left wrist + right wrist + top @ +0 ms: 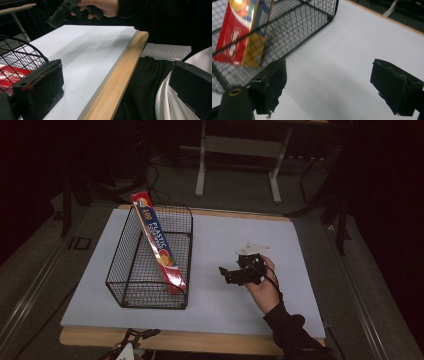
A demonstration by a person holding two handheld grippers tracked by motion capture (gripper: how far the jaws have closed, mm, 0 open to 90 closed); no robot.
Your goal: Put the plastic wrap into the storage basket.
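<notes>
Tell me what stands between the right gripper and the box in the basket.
The wire basket wall: the box leans inside it, behind the mesh side facing the right gripper. The white tabletop between them is bare.

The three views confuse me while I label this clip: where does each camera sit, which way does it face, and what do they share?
High view: above the near side, looking forward and down on the white table, wire basket and leaning box; the right hand holds the right gripper.
Left gripper view: at the table's near edge, looking along it; own open jaws and a dark sleeve show.
Right gripper view: low over the table, facing the basket; own open jaws show.
Shared: all three show the basket and box.
</notes>
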